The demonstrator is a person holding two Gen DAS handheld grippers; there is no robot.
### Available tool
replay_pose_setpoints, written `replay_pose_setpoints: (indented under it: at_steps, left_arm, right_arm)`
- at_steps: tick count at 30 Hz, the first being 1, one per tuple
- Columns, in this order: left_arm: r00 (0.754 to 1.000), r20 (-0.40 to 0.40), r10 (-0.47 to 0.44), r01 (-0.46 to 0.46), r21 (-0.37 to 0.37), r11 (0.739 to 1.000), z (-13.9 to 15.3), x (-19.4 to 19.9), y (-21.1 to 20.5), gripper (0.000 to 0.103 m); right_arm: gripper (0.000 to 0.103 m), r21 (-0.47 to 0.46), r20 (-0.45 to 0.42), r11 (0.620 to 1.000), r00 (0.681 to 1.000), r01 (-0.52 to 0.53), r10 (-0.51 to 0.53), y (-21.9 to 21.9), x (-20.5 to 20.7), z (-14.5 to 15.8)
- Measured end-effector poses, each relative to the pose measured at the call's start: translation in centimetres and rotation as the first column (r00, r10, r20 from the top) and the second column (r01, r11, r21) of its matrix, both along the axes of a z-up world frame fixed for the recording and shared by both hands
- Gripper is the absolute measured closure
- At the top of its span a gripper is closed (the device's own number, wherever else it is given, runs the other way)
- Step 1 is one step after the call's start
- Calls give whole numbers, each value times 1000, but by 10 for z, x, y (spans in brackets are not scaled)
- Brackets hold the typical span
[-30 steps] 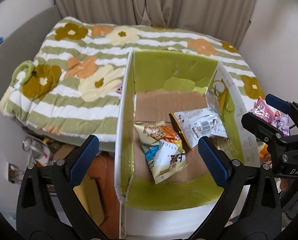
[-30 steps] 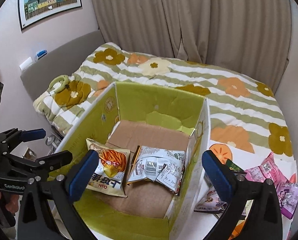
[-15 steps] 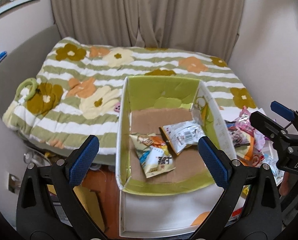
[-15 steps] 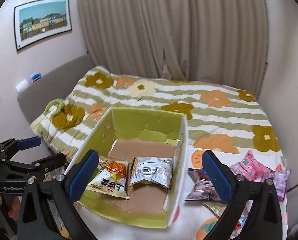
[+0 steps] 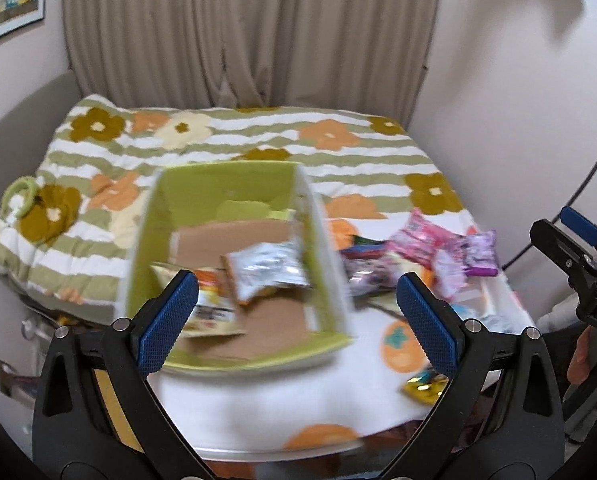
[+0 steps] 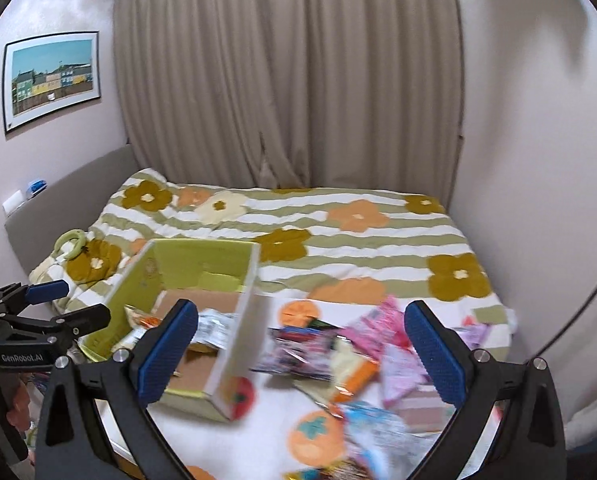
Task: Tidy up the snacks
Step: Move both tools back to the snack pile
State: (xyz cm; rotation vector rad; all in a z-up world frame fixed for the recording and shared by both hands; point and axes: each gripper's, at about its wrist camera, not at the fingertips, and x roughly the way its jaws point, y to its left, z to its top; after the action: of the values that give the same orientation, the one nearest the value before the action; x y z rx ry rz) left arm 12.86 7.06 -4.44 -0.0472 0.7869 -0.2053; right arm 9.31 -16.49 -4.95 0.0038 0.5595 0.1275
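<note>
On the bed, green box [image 5: 234, 200] holding snack bags [image 5: 264, 270], left claw [image 5: 296, 314] spread, right claw [image 6: 298, 348] spread.

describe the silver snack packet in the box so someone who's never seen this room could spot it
Find the bed with the striped flower blanket; at its near end sits an open cardboard box with green inner walls. Inside lie two packets: the silver packet is on the right, shiny foil, unlike the pale one with orange print beside it.

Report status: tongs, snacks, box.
Left tongs open, empty. Right tongs open, empty. Two packets in green box; loose snack pile beside it. Nothing blocking.
</note>
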Motion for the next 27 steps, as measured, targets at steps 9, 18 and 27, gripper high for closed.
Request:
replay_pose_setpoints:
  at_steps: [9, 18, 27]
  left_arm:
    - [995, -80, -60, 58, -32, 998, -22, -14, -115, 4]
    - [974, -211, -85, 79, -37, 996, -74, -17, -188, 4]
    - [935, -336, -113, 108, -35, 994, -137, 2, -224, 4]
  right_arm:
    - [0, -19, -75, 999, 996, 43, -44, -107, -30, -22]
    - [0, -8, -220, 1000, 975, 12, -13, -167, -38, -87]
    - [0, -46, -327, 999, 945, -25, 8, -164, -37, -159]
